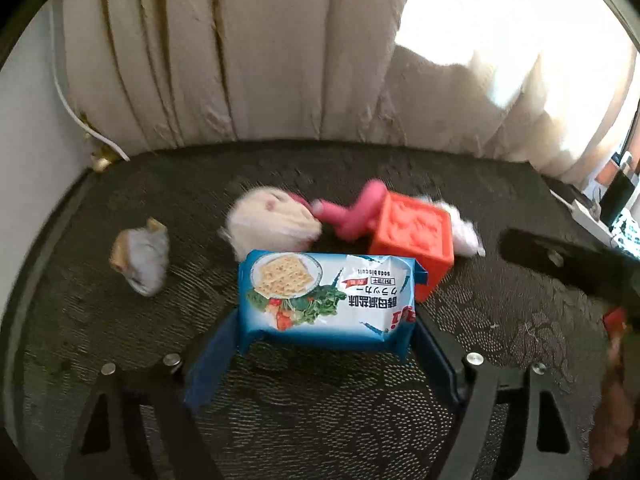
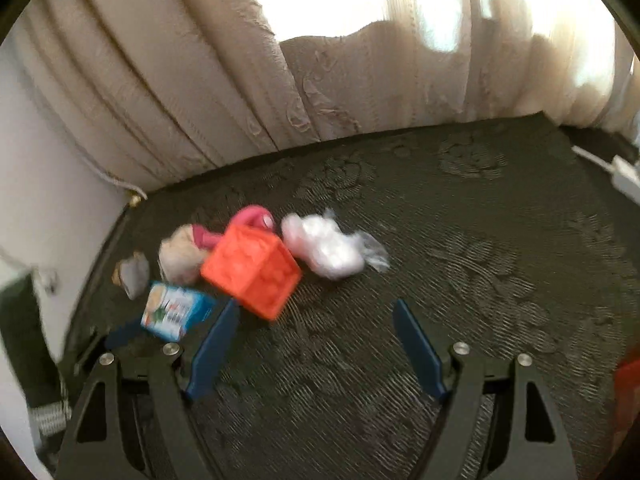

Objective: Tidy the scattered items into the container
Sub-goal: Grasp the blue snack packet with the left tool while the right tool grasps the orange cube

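My left gripper point(image 1: 326, 340) is shut on a blue soda biscuit pack point(image 1: 326, 294), held across its blue fingers just above the dark patterned cloth point(image 1: 320, 408). Behind the pack sit an orange cube point(image 1: 412, 240), a pink toy point(image 1: 356, 212), a cream plush point(image 1: 272, 220), a clear plastic bag point(image 1: 464, 228) and a grey wrapped piece point(image 1: 142, 256). My right gripper point(image 2: 316, 308) is open and empty, just right of the orange cube point(image 2: 252, 270). The biscuit pack point(image 2: 174, 312), the plastic bag point(image 2: 328, 246) and the plush point(image 2: 180, 256) show there too.
A beige curtain point(image 1: 248, 52) hangs behind the table's far edge. A white cable point(image 1: 76, 116) runs down the left wall. A red object point(image 2: 628, 384) shows at the right edge of the right wrist view. My right gripper's black body point(image 1: 568, 260) reaches in from the right.
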`<state>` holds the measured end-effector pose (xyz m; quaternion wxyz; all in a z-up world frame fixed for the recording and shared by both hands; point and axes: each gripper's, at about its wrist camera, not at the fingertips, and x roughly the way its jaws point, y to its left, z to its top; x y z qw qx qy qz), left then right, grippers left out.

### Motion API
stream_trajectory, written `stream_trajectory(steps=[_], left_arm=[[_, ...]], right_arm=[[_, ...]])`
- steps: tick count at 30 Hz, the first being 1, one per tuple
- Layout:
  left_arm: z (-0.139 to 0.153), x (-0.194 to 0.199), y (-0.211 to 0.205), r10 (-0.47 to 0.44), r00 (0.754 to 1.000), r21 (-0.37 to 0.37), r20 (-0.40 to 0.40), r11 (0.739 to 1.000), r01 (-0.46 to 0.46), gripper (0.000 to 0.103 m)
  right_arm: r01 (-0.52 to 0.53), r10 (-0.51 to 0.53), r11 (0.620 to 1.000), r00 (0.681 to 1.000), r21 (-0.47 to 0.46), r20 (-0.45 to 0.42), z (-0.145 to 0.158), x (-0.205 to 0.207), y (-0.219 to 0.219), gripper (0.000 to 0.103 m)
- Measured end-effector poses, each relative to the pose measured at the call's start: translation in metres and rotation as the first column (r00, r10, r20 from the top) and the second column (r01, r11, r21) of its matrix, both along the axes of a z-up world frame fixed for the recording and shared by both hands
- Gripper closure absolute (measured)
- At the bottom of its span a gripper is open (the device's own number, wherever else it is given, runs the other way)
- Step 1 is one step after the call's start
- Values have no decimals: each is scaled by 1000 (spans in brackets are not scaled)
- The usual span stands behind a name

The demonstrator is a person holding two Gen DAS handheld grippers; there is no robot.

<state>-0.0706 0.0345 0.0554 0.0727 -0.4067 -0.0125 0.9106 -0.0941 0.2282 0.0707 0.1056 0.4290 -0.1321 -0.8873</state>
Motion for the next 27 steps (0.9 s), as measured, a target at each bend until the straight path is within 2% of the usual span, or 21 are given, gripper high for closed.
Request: stream_trajectory(steps=[3,7,12,17,23,26,27], left_arm=[[13,1,-16,27,999,18,-30,999,-26,18],[30,0,-41,96,992,32,-81,995,-94,18],[33,-2,-64,173,981,70,-84,983,-167,18],[27,-10,-69,180,982,91,-56,980,-175,18],[28,-8,-67,178,982,95,-67,981,-171,18],[29,-5,-68,183,981,100,-67,979,-176,18],[29,-5,-68,183,981,103,-66,979,-176,18]], right_arm=[[3,-3,1000,1000,-25,19,-2,-19,-8,21],[-6,6,1000,999,-7,51,-12,-42,-31,21],[-23,21,1000,997,21,69,-22,-55,-59,20],[-37,34,998,998,54,59,-24,-57,-78,20],[-112,110,993,991,23,75,-33,-58,-88,17],[-138,138,990,986,-12,94,-39,-58,-90,17],[-150,152,988,984,-20,93,-41,-57,-91,20]])
